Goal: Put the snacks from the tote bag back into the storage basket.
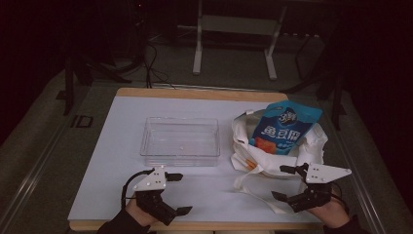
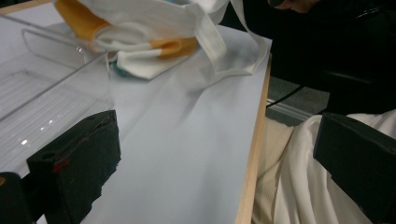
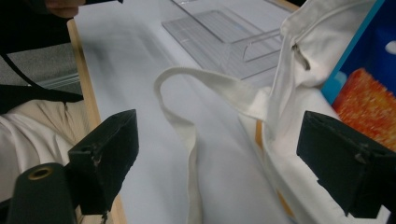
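A white cloth tote bag [image 1: 272, 146] lies on the right of the white table [image 1: 112, 146], and a blue snack packet [image 1: 285, 127] sticks out of its mouth. Left of it stands an empty clear plastic tray [image 1: 180, 140]. My left gripper [image 1: 179, 194] is open near the front edge, below the tray, holding nothing. My right gripper [image 1: 283, 183] is open just in front of the bag, over its loose strap. In the right gripper view the strap [image 3: 187, 130] loops between the open jaws [image 3: 226, 158], with the packet [image 3: 369, 56] at the right. The left gripper view [image 2: 217, 172] shows bare table between its jaws.
The table's wooden front edge [image 2: 254, 154] runs close under both grippers. Beyond the far edge stand a metal frame [image 1: 234, 29] and dark floor with cables [image 1: 151, 63]. In the left gripper view the bag [image 2: 154, 28] lies ahead, beside the tray's corner [image 2: 42, 93].
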`<move>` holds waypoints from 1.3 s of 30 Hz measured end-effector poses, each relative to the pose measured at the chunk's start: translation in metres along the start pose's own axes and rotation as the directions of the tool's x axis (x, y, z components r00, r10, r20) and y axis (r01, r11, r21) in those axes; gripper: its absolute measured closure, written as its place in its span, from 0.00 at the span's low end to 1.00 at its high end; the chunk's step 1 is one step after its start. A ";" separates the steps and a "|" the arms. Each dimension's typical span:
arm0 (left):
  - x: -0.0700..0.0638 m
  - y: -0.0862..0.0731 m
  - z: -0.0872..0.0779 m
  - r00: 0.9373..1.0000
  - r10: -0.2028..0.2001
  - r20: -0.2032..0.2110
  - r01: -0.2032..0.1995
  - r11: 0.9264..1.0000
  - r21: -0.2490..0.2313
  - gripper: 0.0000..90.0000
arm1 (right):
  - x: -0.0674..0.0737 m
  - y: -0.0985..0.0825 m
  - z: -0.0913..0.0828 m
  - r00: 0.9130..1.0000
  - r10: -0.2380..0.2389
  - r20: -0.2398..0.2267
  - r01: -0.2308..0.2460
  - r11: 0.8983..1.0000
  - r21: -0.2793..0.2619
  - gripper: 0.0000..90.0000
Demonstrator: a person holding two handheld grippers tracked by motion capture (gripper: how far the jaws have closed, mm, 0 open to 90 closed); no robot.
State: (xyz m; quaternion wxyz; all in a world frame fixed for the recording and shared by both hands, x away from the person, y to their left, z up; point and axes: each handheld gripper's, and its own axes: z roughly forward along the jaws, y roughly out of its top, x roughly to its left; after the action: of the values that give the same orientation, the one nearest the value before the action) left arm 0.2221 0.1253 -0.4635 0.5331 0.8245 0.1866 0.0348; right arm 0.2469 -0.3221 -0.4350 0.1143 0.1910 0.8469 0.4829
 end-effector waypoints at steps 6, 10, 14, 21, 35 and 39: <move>0.002 0.023 0.020 0.998 0.047 0.045 -0.048 0.999 0.016 0.01 | -0.005 0.007 -0.009 1.000 -0.013 0.020 0.013 1.000 -0.023 0.15; 0.006 0.038 0.036 0.996 0.065 0.060 -0.066 0.997 0.027 0.01 | -0.007 0.008 -0.012 1.000 -0.018 0.026 0.019 0.999 -0.029 0.15; 0.012 0.050 0.049 0.994 0.069 0.082 -0.071 0.997 0.026 0.01 | -0.012 0.009 -0.017 0.999 -0.019 0.032 0.021 0.999 -0.040 0.15; 0.022 0.073 0.068 0.991 0.086 0.101 -0.088 0.996 0.010 0.01 | -0.022 0.009 -0.025 0.999 -0.008 0.040 0.011 0.998 -0.056 0.15; 0.040 0.103 0.104 0.988 0.101 0.114 -0.100 0.995 -0.018 0.01 | -0.040 0.008 -0.037 0.995 0.011 0.095 -0.004 0.998 -0.069 0.15; 0.046 0.112 0.114 0.987 0.112 0.119 -0.111 0.994 -0.015 0.01 | -0.047 0.008 -0.039 0.994 0.017 0.111 -0.009 0.998 -0.069 0.15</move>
State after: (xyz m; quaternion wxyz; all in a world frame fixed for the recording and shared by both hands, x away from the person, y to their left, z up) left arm 0.3240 0.0016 -0.4193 0.5440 0.8320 0.1076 0.0160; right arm 0.2763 -0.3689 -0.4080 0.1650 0.2192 0.8208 0.5011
